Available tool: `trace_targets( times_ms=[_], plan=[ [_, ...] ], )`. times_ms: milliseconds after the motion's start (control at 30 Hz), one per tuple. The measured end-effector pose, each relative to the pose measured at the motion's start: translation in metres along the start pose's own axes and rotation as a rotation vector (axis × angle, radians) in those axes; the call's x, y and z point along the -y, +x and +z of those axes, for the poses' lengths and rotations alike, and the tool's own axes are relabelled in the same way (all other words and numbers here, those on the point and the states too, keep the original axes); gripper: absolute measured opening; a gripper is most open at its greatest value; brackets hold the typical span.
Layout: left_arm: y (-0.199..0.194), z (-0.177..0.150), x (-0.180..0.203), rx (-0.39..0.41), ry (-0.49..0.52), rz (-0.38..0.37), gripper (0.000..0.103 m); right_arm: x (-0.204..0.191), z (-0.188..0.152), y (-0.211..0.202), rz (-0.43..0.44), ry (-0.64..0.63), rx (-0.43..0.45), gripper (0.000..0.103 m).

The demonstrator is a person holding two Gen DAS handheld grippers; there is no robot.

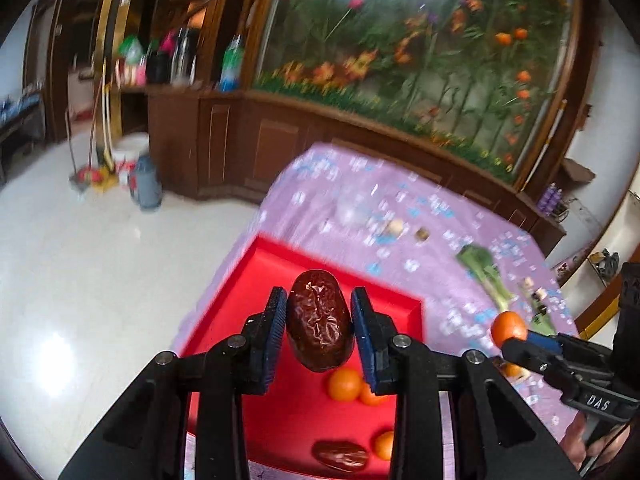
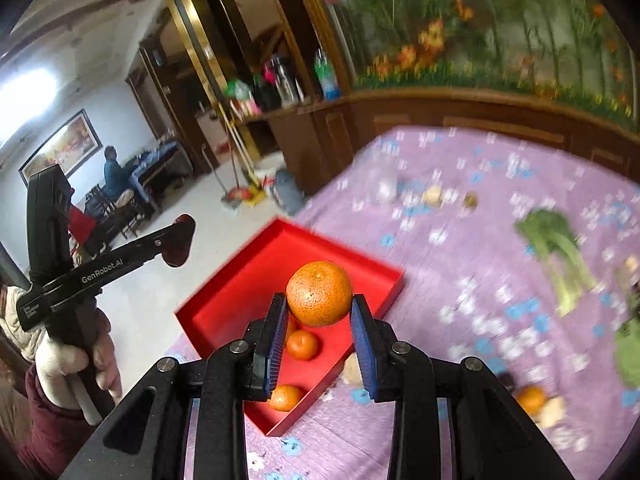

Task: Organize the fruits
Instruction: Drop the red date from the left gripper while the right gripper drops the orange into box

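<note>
Left gripper (image 1: 319, 322) clamps a wrinkled red date (image 1: 319, 320), long axis upright, over the red tray (image 1: 256, 280) mid-frame. Right gripper (image 2: 319, 312) pinches a tangerine (image 2: 319, 293) above the tray's right rim; left sits nearer the tray floor.

Location: a home living and dining room. Indicators: glossy white tiled floor (image 1: 80, 280), dark wood cabinet (image 1: 224, 136) carrying bottles, large floral wall mural (image 1: 420, 48), framed picture (image 2: 60, 148), table under a purple flowered cloth (image 2: 480, 240), brooms (image 2: 236, 168) against the cabinet.
</note>
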State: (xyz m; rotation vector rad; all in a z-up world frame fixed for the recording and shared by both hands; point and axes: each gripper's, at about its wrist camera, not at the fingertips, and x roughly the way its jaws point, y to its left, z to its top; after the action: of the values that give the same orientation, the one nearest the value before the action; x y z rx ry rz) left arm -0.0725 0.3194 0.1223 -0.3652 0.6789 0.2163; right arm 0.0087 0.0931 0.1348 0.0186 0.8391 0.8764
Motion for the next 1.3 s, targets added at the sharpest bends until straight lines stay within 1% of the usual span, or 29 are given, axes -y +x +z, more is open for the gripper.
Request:
trace_targets(
  times_ms=[100,167,300,400,500,600,633,733,800,967,1067,1133,1200,1300],
  plan=[
    [0.035,-0.013,-0.017,-0.062,-0.026,0.021,0.032,0.003,-0.006,0.045,0.001,0.02,-0.075,0.035],
    [0.049,-0.02,-0.023,-0.09,-0.036,0.028,0.032,0.003,-0.008,0.072,0.005,0.026,-0.112,0.035],
    [0.068,-0.03,-0.034,-0.132,-0.052,0.04,0.032,-0.001,-0.011,0.109,0.009,0.019,-0.159,0.035],
    [0.074,-0.034,-0.043,-0.151,-0.067,0.039,0.032,-0.005,-0.013,0.128,0.009,0.012,-0.186,0.035],
    [0.077,-0.035,-0.05,-0.161,-0.109,0.029,0.032,-0.008,-0.014,0.138,0.007,0.013,-0.2,0.037],
    [0.074,-0.036,-0.056,-0.168,-0.151,0.0,0.039,-0.007,-0.014,0.146,0.022,0.037,-0.206,0.038],
    [0.073,-0.035,-0.056,-0.166,-0.158,-0.003,0.042,-0.006,-0.013,0.146,0.023,0.036,-0.203,0.038],
    [0.062,-0.033,-0.052,-0.151,-0.171,-0.023,0.043,-0.005,-0.011,0.136,0.016,0.024,-0.182,0.038],
    [0.049,-0.032,-0.046,-0.132,-0.184,-0.05,0.044,-0.002,-0.01,0.12,0.015,0.026,-0.156,0.038],
    [0.008,-0.041,-0.021,-0.056,-0.192,-0.125,0.06,0.018,-0.013,0.081,-0.014,0.053,-0.103,0.038],
    [-0.006,-0.052,-0.005,-0.035,-0.193,-0.159,0.061,0.036,-0.028,0.065,-0.045,0.072,-0.099,0.038],
    [-0.012,-0.061,0.006,-0.033,-0.189,-0.172,0.061,0.045,-0.04,0.063,-0.061,0.083,-0.121,0.038],
    [-0.015,-0.071,0.015,-0.037,-0.178,-0.171,0.062,0.051,-0.054,0.062,-0.063,0.095,-0.136,0.038],
    [-0.019,-0.081,0.019,-0.04,-0.173,-0.156,0.062,0.053,-0.064,0.063,-0.06,0.094,-0.142,0.038]
  ],
)
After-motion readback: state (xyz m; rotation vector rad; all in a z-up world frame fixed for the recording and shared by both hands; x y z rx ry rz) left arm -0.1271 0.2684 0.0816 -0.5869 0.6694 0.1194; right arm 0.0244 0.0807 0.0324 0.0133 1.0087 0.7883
